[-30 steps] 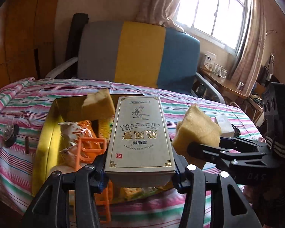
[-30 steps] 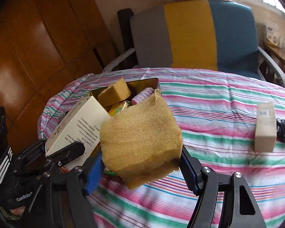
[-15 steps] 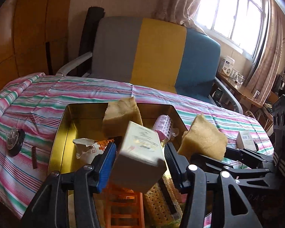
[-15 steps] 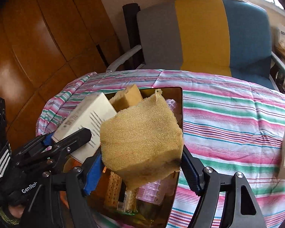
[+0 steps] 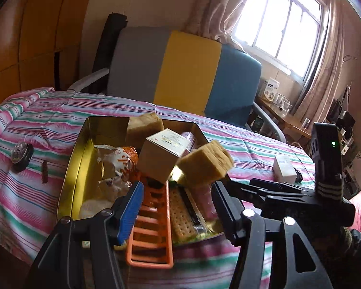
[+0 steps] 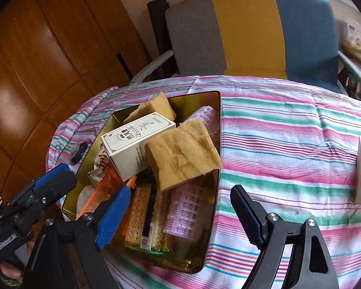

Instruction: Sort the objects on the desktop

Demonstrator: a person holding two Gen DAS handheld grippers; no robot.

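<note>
- As both grippers hang over the near end of the gold tin (image 6: pixel 217 130), the left gripper (image 5: pixel 178 207) has just been opening and its fingers stand apart with nothing between them.
- Likewise the right gripper (image 6: pixel 178 207) has just been opening; its fingers are wide and bare.
- Just beyond them, the box (image 6: pixel 137 144) lies tilted on the pile in the tin, and the sponge (image 6: pixel 182 151) leans against its right side, over the tin's right wall.
- Under these lie an orange rack (image 5: pixel 151 226), a cracker pack (image 6: pixel 144 219), a clear pink case (image 6: pixel 185 212) and a snack bag (image 5: pixel 115 166); a second sponge (image 6: pixel 156 107) sits at the far end.
- Judging by this, the drop into the tin looks done for both things. Next, each hand likely needs to pull back clear of the pile and turn to what remains on the striped worktop (image 6: pixel 288 130).
- Only the left view shows a round dark thing (image 5: pixel 21 153) and a small brown stick (image 5: pixel 45 174) left of the tin.
- At the right, a small white box (image 5: pixel 284 169) lies well apart from the tin; the right view cuts it at the frame edge.
- Farther off, a chair (image 5: pixel 185 72) stands behind the worktop; the window (image 5: pixel 279 21) shows in the left view alone.
</note>
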